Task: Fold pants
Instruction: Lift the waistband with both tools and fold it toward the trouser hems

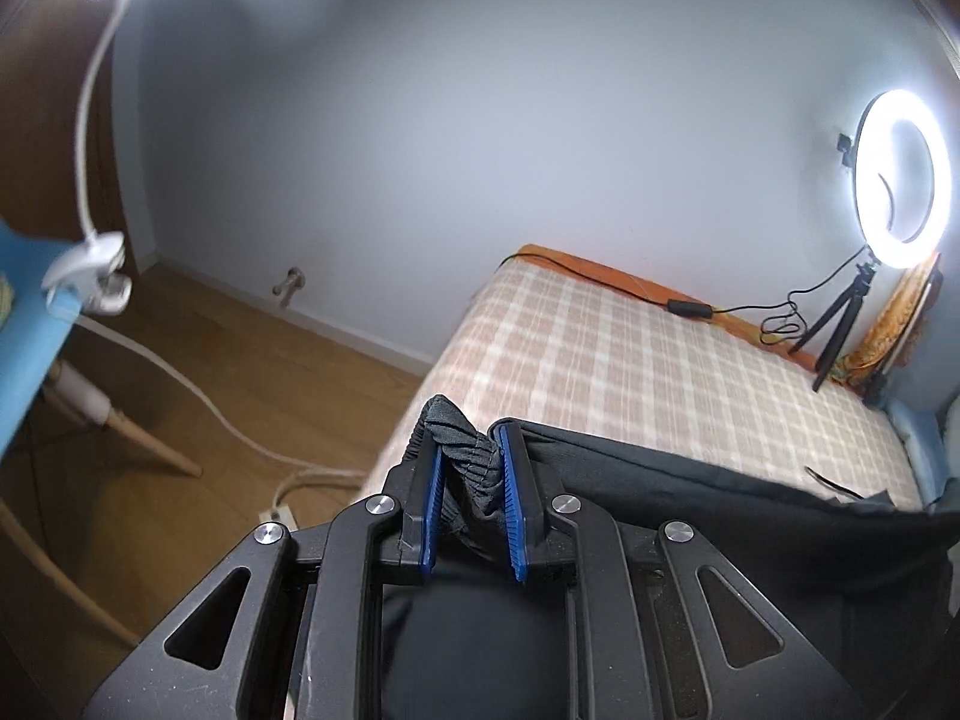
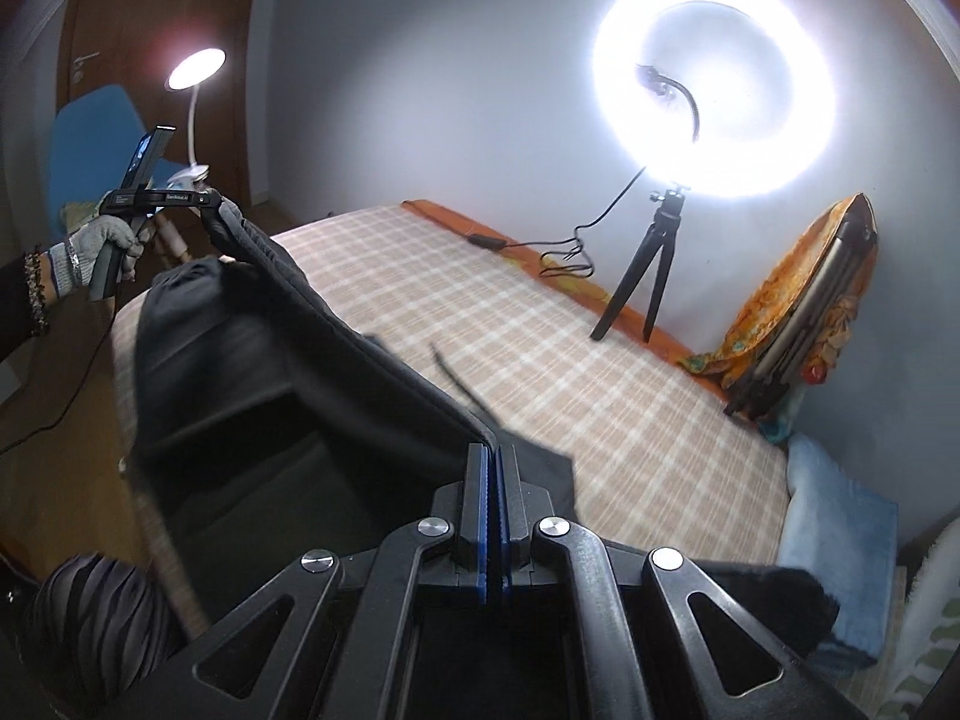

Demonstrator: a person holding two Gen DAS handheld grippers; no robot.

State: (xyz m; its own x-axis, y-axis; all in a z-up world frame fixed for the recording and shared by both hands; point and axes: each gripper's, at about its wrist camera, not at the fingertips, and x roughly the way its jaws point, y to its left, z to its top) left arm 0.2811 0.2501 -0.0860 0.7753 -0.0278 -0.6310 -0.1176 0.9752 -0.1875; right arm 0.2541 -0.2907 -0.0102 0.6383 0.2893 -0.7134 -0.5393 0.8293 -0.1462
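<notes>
Black pants (image 2: 288,372) hang stretched between my two grippers above the checked bed (image 2: 540,360). My left gripper (image 1: 471,441) is shut on the gathered elastic waistband (image 1: 462,462), bunched between its blue pads. In the right wrist view the left gripper (image 2: 216,207) is at the far left, held by a gloved hand (image 2: 90,246). My right gripper (image 2: 492,450) is shut on the other end of the pants' top edge, its pads pressed together on the fabric. The pants (image 1: 690,504) sag below that edge over the bed's near side. A loose drawstring (image 2: 456,378) dangles over the bedcover.
A lit ring light (image 2: 714,84) on a small tripod (image 2: 648,276) stands at the bed's far edge, its cable trailing across. An orange cloth bundle (image 2: 798,300) leans on the wall. A blue towel (image 2: 840,516) lies at the right. A clip lamp (image 1: 90,270), blue chair (image 1: 24,312) and power strip (image 1: 279,516) are left of the bed.
</notes>
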